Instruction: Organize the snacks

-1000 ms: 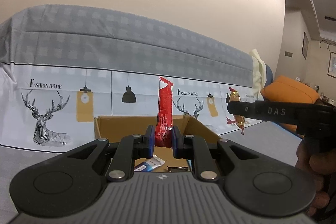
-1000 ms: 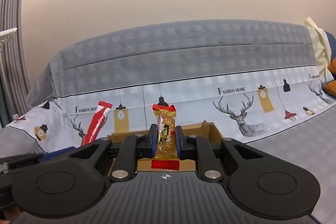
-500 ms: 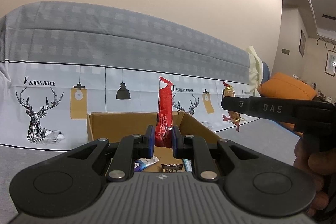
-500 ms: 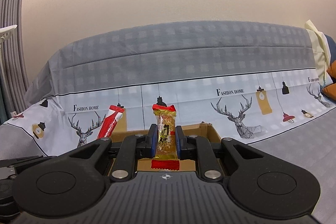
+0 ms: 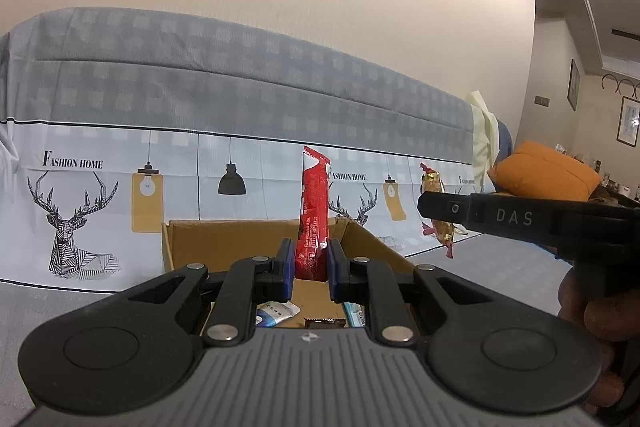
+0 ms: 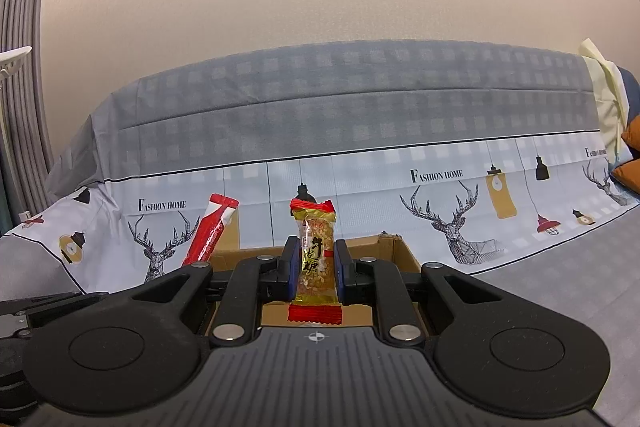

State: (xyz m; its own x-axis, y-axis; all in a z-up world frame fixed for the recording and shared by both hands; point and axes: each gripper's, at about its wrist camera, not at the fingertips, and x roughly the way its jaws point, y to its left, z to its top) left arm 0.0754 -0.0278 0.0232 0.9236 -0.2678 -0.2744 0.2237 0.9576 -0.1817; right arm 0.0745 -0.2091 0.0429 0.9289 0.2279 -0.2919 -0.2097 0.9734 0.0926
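Left claw [image 5: 308,269]: clenched on red stick sachet [image 5: 314,215], upright, gripped at its lower end.
Right claw [image 6: 316,273]: clenched mid-body on nougat candy [image 6: 316,259], upright.
Sofa cover [image 6: 360,115]: grey check, deer print; soft surface under everything.
Cardboard box [image 5: 224,239]: open, just beyond both claws; a few snacks [image 5: 276,311] lie inside.
Handling: both packets probably light, crinkly, slippery film; the sachet bends, so grip the body, not the crimped ends.

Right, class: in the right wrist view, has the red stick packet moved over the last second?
Yes. The red stick packet shifted right, off the deer print and toward the cardboard box.
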